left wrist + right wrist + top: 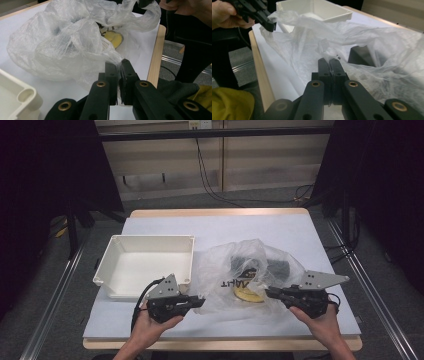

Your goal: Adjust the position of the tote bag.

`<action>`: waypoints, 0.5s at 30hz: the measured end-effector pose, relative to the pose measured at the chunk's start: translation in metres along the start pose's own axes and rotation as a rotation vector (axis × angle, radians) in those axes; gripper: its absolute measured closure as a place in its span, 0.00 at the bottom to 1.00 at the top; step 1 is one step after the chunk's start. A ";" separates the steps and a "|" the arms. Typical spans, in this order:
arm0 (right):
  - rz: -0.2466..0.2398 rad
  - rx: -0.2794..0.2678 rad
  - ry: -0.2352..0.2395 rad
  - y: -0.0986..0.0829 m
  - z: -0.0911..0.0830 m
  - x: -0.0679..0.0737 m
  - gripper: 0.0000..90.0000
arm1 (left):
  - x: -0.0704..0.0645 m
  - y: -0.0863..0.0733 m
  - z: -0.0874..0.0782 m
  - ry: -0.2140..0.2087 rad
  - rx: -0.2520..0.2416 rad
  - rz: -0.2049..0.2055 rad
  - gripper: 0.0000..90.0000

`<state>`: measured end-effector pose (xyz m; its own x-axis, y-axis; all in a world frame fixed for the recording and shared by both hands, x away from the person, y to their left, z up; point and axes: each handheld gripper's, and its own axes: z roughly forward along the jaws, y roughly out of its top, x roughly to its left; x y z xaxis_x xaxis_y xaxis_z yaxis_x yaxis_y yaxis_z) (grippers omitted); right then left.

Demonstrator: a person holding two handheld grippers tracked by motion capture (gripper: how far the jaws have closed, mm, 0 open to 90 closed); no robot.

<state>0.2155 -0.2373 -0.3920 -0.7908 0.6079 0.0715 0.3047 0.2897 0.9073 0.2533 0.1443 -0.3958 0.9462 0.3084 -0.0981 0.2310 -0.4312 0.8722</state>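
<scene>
A crumpled clear plastic bag [245,270] lies on the white table cover, right of centre. Inside it I see a yellow round object [247,294] and a dark block [277,266]. My left gripper [200,301] is shut on the bag's left edge; in the left gripper view its jaws pinch the film [119,65], with the yellow object [113,38] beyond. My right gripper [268,293] is shut on the bag's right edge; in the right gripper view the film [329,53] bunches at its closed tips, beside the dark block [359,55].
A white rectangular bin [145,262] stands left of the bag, close behind my left gripper; its corner [22,97] and its rim [317,10] show in the gripper views. The table's wooden front edge [220,343] runs just below both hands.
</scene>
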 end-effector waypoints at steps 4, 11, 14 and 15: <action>0.000 -0.021 -0.018 0.004 -0.008 -0.006 1.00 | 0.002 0.009 0.002 -0.007 -0.002 0.004 0.96; 0.010 -0.054 -0.037 0.010 -0.016 -0.012 1.00 | 0.010 0.020 0.005 -0.001 -0.019 0.001 0.96; 0.009 -0.066 -0.048 0.012 -0.021 -0.015 1.00 | 0.012 0.024 0.003 0.004 -0.031 -0.001 0.96; 0.010 -0.068 -0.055 0.013 -0.023 -0.016 1.00 | 0.013 0.025 0.002 0.007 -0.035 0.000 0.96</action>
<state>0.2203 -0.2601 -0.3722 -0.7570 0.6507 0.0591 0.2736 0.2336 0.9330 0.2714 0.1357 -0.3759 0.9446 0.3144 -0.0946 0.2225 -0.4013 0.8885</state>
